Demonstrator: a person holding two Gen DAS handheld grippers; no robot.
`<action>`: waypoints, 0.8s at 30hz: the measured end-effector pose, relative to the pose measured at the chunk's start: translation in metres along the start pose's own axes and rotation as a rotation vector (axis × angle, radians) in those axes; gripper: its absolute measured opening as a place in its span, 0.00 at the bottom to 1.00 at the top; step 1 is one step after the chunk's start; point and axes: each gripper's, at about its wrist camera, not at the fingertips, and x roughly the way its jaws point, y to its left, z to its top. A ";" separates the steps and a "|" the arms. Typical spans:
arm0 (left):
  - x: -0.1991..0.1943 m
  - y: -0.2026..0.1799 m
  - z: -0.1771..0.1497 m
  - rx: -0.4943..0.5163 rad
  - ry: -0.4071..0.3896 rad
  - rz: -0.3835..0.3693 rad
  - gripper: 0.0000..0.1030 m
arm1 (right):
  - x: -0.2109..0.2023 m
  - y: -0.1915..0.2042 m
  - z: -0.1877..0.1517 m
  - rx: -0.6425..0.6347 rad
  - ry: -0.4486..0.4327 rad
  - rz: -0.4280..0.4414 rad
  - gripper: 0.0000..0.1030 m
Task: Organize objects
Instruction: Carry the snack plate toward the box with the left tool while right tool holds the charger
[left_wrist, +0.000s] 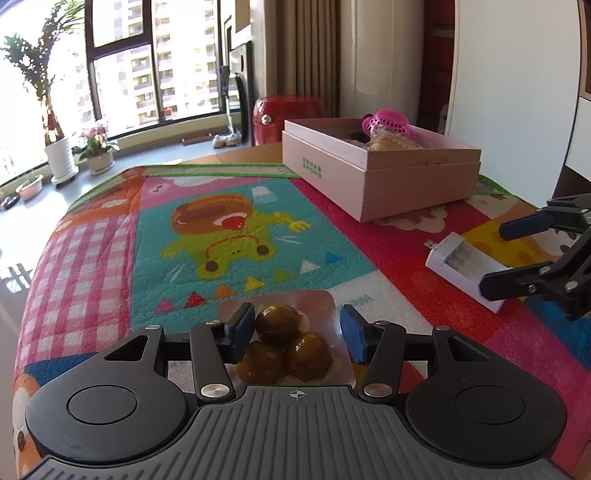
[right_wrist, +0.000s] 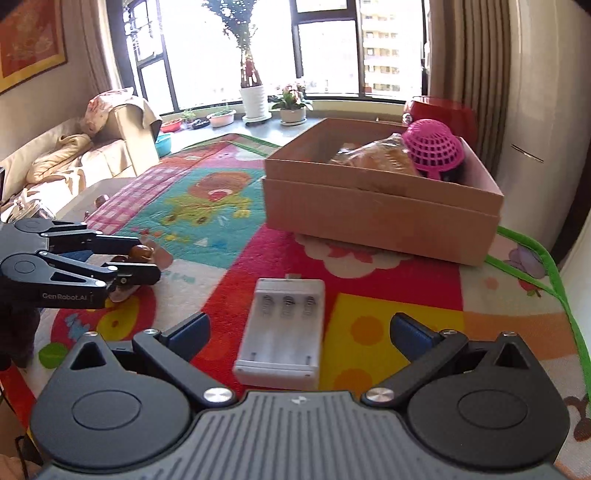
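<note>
A: A living room with a wide bay window, and a bright cartoon play mat (left_wrist: 229, 236) covering the table. How far along is the tidying?

B: Part done, I'd judge. The pink cardboard box (left_wrist: 380, 173) at the far side of the mat already holds a pink mesh ball (right_wrist: 432, 151) and a wrapped bread-like packet (right_wrist: 373, 157). Two things are still out, both nearer than the box.

A: Which ones?

B: A clear blister pack of three brown candies (left_wrist: 284, 343) and a white battery charger (right_wrist: 282, 332).

A: And the grippers?

B: The left gripper (left_wrist: 295, 332) brackets the candy pack, jaws half open; the left pad looks to be at the pack, the right pad stands just clear. No grip yet. The right gripper (right_wrist: 299, 332) has its jaws spread wide either side of the charger, touching nothing.

A: How does the charger lie?

B: Flat, slots up. Its long axis runs toward the box, the plug end pointing that way.
</note>
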 end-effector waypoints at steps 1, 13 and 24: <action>-0.003 -0.003 0.000 0.006 -0.002 0.001 0.54 | 0.004 0.005 0.002 -0.008 0.014 0.002 1.00; -0.022 -0.009 0.002 -0.012 -0.023 -0.021 0.54 | 0.001 0.026 0.007 -0.074 0.036 -0.038 0.46; -0.071 -0.031 0.013 0.047 -0.096 -0.060 0.54 | -0.076 0.017 0.002 -0.106 -0.097 -0.086 0.46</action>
